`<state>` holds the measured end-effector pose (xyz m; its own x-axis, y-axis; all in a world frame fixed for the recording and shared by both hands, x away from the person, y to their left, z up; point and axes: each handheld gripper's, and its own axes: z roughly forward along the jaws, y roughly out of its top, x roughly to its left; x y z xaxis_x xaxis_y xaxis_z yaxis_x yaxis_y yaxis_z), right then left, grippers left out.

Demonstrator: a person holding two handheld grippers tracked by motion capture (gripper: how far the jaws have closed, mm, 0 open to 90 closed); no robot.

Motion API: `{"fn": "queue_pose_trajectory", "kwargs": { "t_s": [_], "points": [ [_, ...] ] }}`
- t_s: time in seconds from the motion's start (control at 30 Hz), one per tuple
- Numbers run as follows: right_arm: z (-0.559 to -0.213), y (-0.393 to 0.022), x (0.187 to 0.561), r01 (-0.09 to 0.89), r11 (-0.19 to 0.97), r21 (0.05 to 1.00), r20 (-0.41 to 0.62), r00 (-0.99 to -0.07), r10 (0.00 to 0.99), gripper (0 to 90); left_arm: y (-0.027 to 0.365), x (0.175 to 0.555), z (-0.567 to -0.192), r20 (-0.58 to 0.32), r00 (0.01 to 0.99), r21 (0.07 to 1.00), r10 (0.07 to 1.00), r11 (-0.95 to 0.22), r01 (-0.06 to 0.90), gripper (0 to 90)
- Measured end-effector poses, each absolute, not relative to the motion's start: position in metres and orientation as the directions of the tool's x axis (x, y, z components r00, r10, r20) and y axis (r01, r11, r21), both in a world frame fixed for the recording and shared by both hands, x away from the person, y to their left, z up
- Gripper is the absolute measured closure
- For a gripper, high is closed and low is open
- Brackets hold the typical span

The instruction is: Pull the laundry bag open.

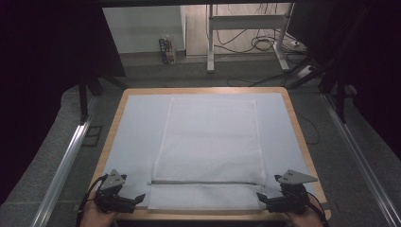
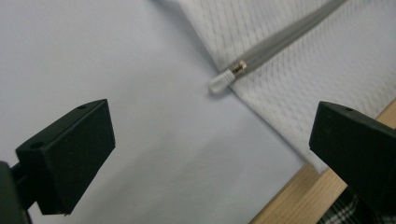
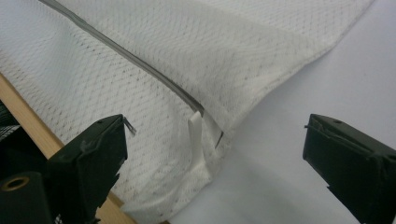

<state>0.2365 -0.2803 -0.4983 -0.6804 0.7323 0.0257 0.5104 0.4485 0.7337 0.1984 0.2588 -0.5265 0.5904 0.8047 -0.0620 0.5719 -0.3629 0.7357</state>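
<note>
mesh bag (image 1: 208, 146) flat mid-table, zipper (image 1: 203, 182) near us | left gripper (image 1: 137, 198) + right gripper (image 1: 261, 197) both spread, empty | we'd pinch zipper pull (image 2: 227, 77) square, pin other corner

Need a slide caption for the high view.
White mesh bag lies flat on the table, zipper near the front; open left gripper and right gripper flank its corners.
</note>
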Motion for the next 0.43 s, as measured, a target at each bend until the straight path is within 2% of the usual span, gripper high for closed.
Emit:
{"fn": "queue_pose_trajectory", "kwargs": {
  "t_s": [0.43],
  "points": [
    [-0.5038, -0.2829, 0.2336, 0.544, 0.465, 0.698, 0.049, -0.684, 0.728, 6.0, 0.2558, 0.1998, -0.5281, -0.040, 0.581, 0.712, 0.813, -0.385, 0.587, 1.8]
  ]
}}
